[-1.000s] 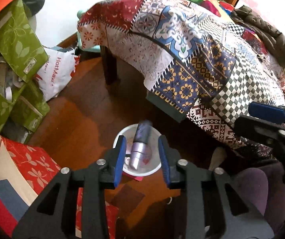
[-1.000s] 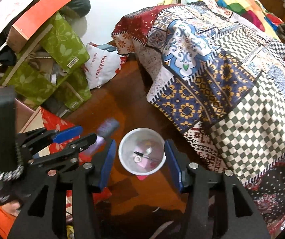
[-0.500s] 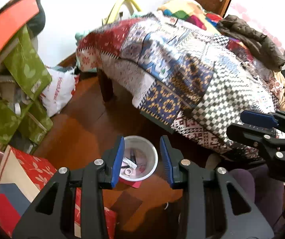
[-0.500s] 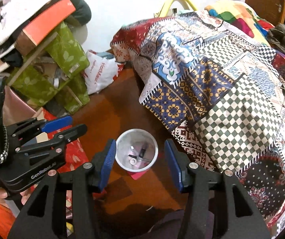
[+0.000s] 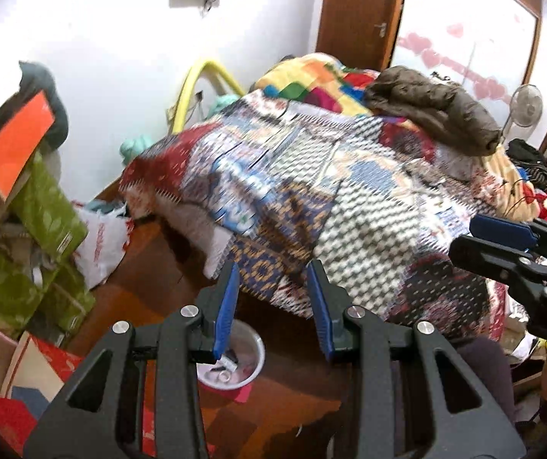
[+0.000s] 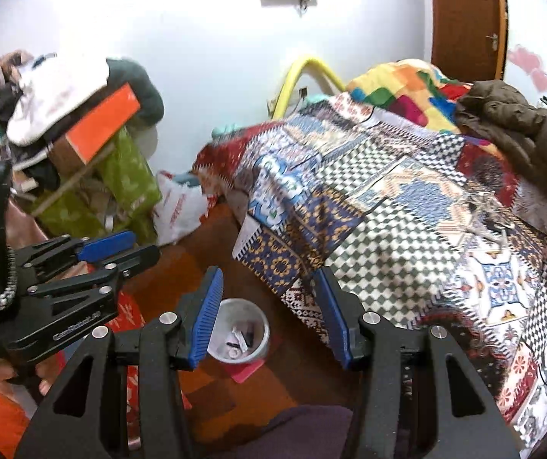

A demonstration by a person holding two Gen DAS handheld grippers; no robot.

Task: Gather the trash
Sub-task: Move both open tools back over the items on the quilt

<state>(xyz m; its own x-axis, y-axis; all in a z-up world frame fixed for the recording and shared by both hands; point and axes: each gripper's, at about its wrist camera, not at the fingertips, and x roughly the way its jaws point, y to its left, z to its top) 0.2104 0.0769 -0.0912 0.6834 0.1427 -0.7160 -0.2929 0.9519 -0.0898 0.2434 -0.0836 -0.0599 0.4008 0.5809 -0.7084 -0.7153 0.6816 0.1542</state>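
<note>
A small white bin (image 5: 252,373) stands on the wooden floor beside the bed, with several bits of trash (image 5: 229,362) inside. My left gripper (image 5: 272,279) hovers well above it, open, with nothing between its blue pads. In the right wrist view the same bin (image 6: 237,311) shows low between the fingers of my right gripper (image 6: 267,279), which is also open and holds nothing. The trash (image 6: 240,338) lies at the bin's bottom. Each gripper shows in the other's view: the right gripper (image 5: 464,237) at the right edge, the left gripper (image 6: 143,244) at the left.
A bed with a patchwork quilt (image 5: 350,199) fills the right, a brown jacket (image 5: 434,111) on top. Green boxes (image 5: 44,214) and a white plastic bag (image 5: 101,244) crowd the left wall. A red card (image 6: 248,371) lies under the bin. Purple-clad legs (image 6: 300,432) are below.
A purple tube that was at my left gripper's tips over the bin now lies in the bin. Both grippers have risen and tilted up, so the bin looks smaller and lower.
</note>
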